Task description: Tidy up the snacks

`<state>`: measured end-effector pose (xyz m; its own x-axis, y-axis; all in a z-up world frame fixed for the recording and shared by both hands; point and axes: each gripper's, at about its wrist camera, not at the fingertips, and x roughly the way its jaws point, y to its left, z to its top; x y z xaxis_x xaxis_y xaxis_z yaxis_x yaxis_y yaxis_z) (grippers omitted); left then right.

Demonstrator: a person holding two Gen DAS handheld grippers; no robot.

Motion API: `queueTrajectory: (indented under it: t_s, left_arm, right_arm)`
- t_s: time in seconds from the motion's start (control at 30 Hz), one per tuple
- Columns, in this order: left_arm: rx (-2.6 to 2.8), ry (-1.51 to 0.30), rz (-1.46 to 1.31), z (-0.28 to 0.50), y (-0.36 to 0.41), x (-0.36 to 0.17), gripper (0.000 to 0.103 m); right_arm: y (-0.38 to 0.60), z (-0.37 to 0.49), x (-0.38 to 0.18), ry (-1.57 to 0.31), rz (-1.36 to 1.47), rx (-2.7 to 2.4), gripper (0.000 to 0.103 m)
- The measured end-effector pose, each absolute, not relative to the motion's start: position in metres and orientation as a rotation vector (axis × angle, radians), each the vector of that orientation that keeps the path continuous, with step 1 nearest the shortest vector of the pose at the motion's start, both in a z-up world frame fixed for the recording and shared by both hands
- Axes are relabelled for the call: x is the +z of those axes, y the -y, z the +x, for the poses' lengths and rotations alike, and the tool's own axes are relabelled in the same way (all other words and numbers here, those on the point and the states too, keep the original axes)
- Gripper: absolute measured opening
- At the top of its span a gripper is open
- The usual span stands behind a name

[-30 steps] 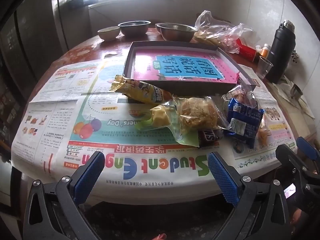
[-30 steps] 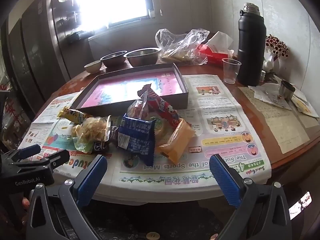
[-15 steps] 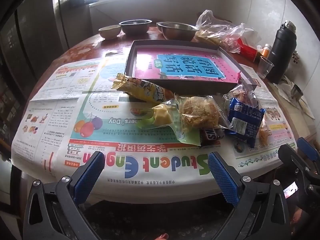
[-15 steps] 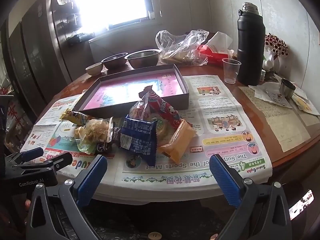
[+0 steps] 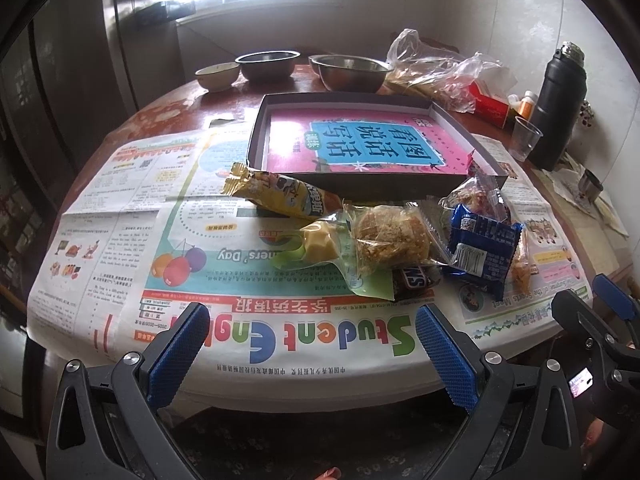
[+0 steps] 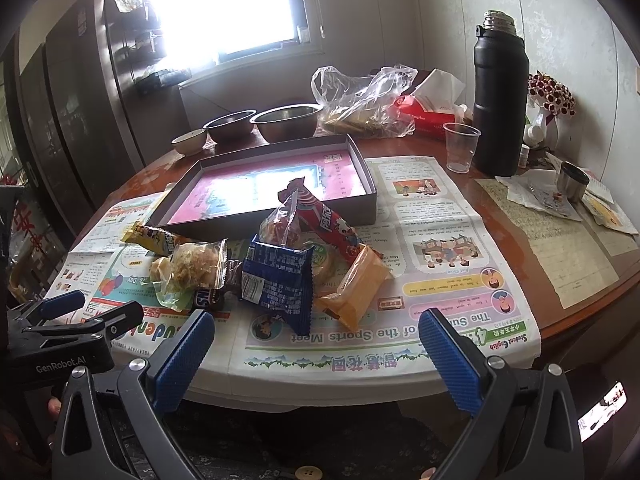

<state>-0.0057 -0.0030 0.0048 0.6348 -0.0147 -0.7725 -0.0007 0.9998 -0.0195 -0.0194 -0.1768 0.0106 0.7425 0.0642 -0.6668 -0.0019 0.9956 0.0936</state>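
Left gripper [image 5: 308, 344] and right gripper [image 6: 316, 350], both with jaws spread wide and holding nothing, poised off the near edge of the table [image 6: 592, 292], short of the snack pile. Landmark: the shallow box [image 6: 368, 204] on the newspaper [image 5: 120, 208]. All snacks lie just in front of the box's near wall: yellow bar [image 5: 280, 196] at its left corner, clear-wrapped pastry [image 5: 388, 236] and blue packet [image 6: 280, 280] in the middle, red stick pack [image 6: 328, 224] leaning up toward the box's rim, orange packet [image 6: 352, 288] nearest the right gripper. The packets are probably light, soft and crinkly, their film slippery and the pastry crushable; the crimped end seals or the narrow flanks look the safest hold, with gentle closure.
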Motion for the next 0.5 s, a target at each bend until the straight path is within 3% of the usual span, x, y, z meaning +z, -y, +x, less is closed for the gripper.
queueTrajectory:
  t_s: [0.5]
  left_arm:
    - [-0.014, -0.873, -0.012, -0.0074, 0.0035, 0.0054, 0.103]
  right_arm:
    - [0.1745, -0.02, 0.011, -0.733, 0.085, 0.044, 0.103]
